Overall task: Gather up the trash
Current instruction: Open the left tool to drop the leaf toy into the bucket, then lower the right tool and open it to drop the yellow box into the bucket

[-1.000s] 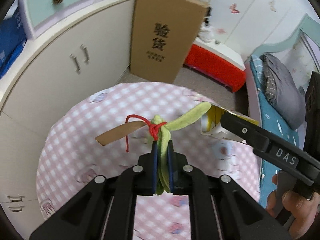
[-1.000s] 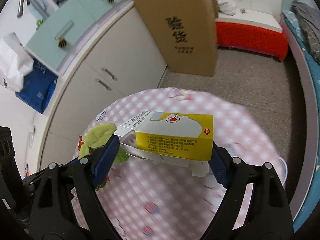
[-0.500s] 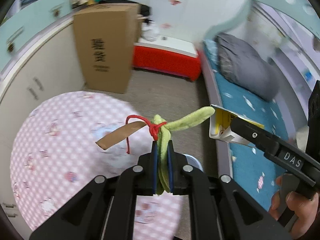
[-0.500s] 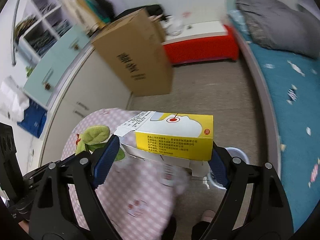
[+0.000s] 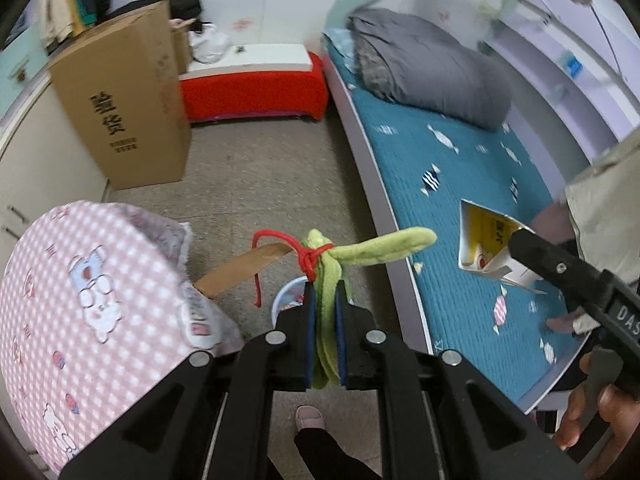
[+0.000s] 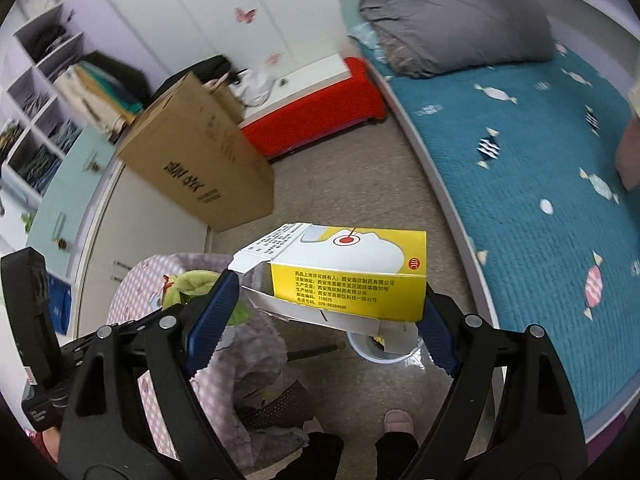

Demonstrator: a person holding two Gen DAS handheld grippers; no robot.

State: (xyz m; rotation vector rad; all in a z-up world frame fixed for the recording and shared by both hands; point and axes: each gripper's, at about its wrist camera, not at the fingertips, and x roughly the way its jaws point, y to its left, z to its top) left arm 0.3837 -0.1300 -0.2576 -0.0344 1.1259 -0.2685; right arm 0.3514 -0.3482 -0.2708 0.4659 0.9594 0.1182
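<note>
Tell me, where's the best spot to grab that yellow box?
By its two short ends, as the right hand-held gripper does now: one pad on each end, coming from the long printed side of the yellow box. The box lies level and long, so the ends give flat, facing faces. One end flap hangs open, so that end probably gives a little under a hard squeeze.

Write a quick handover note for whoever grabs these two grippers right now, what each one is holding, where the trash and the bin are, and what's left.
Left gripper: shut on the green leaf bundle tied with red string.
Right gripper: clamped across the yellow medicine box, one end flap open.
Bin: small, light-coloured, on the floor between the pink checked table and the bed, partly hidden below both held items.
Done: both pieces are off the table.
Left: bring each over the bin and release. Other trash cannot be told from here.
</note>
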